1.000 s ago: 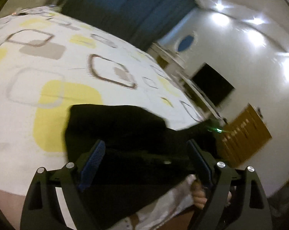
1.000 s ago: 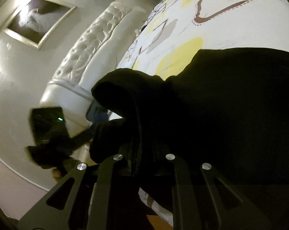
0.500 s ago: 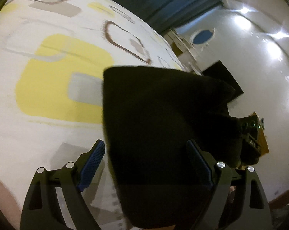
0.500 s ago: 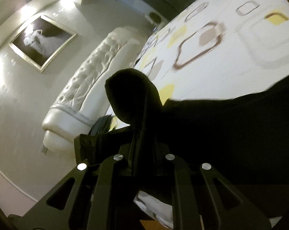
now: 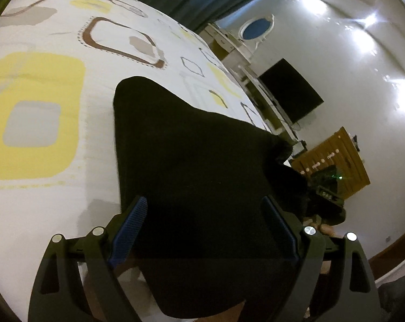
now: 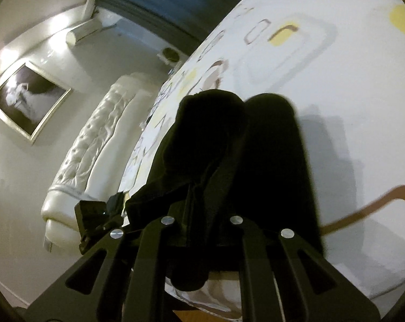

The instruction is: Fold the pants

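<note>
Pants [image 6: 256, 161] bunched in the clamped right hand-held gripper [image 6: 202, 214], pads hidden; left hand-held gripper [image 5: 205, 228] wide.

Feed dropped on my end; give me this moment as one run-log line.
stage: mid-fold | pants: black, on bed | left hand-held gripper: open over pants | right hand-held gripper: shut on pants

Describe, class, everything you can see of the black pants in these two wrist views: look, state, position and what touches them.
The black pants are plain, dark, soft cloth with no visible detail. They lie on the patterned bedspread, with an edge hanging past the bed's near side. The right gripper is shut on a bunched fold, lifting it into a hump. The left gripper is open, its blue pads on either side of the cloth without pressing it.
</note>
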The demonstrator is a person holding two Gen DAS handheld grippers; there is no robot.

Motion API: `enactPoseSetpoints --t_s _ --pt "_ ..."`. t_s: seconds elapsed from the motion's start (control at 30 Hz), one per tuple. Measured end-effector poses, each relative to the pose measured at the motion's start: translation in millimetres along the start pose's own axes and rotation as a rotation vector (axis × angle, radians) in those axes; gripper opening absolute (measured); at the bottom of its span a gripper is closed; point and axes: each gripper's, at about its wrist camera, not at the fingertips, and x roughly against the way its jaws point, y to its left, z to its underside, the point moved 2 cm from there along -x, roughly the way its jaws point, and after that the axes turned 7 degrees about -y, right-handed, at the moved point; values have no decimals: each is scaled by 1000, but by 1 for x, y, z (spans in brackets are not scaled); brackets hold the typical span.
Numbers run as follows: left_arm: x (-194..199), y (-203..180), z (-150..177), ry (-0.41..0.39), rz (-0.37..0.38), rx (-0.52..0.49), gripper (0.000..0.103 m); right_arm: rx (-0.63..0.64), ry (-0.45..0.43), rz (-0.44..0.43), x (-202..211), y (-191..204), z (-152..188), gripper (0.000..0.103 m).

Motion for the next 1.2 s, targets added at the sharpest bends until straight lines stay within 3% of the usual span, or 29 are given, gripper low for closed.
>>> enactPoseSetpoints --t_s 0.37,0.47,0.5,0.53,0.57,0.67,0.8,1.0,1.07,1.1,1.13,1.2 --pt "-15 -11 9 16 9 -14 86 -93 -8 28 17 -42 2 11" --pt "-15 -11 9 17 16 -7 86 -124 -46 58 33 -49 -2 15" --pt "-16 -11 9 16 17 -5 86 -117 -62 70 40 -49 -4 23" --pt "-14 -12 10 16 16 -3 86 -91 -88 100 48 -44 -6 38" --pt "-15 -11 9 17 15 -1 86 -59 -103 120 53 -38 -6 42" --pt "-15 -10 9 15 17 5 86 41 -114 105 61 -8 -8 45" --pt "-16 -10 10 14 14 7 86 163 -41 90 45 26 1 59" --pt "-16 -12 10 18 2 0 86 359 17 230 7 54 23 66" --pt "-16 -13 11 18 -5 -5 86 385 20 274 4 51 26 50" --pt "-16 -13 11 18 -8 -8 86 391 26 297 2 48 27 19" --pt "-16 -14 11 18 -13 -11 86 381 26 304 2 45 27 8" --pt "-17 -16 12 15 -28 -19 86 335 11 289 5 35 24 8"
